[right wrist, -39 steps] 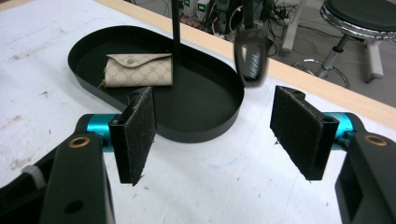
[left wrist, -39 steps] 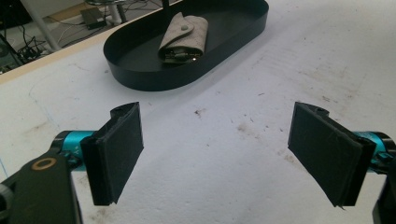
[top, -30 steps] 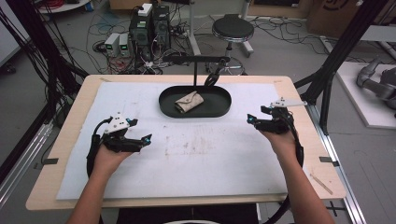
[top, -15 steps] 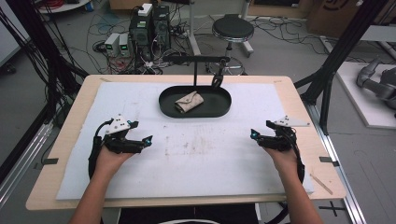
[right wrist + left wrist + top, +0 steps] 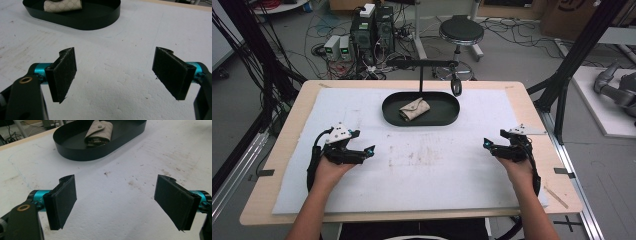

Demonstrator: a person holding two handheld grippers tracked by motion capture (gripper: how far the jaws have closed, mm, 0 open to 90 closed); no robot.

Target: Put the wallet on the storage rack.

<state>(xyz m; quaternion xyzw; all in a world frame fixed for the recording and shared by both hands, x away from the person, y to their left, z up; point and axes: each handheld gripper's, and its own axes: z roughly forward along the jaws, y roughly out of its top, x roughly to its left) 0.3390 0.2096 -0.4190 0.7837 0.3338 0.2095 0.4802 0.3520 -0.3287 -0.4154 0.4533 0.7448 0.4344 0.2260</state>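
The right tool [image 5: 490,145] has drawn back toward the person's side of the worktop [image 5: 282,145], both it and the left tool [image 5: 368,151] spread and empty, while the folded pouch [image 5: 414,109] lies in the black tray [image 5: 447,117], suggesting the placing is done.

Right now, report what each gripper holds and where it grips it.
Nothing is held: the left gripper and right gripper are both open over the white mat.

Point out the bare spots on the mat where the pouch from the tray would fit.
Widest free patch: white mat between left tool and right tool, in front of the black tray. Strips beside the tray's two ends are bare too. The tray itself is taken by the pouch.
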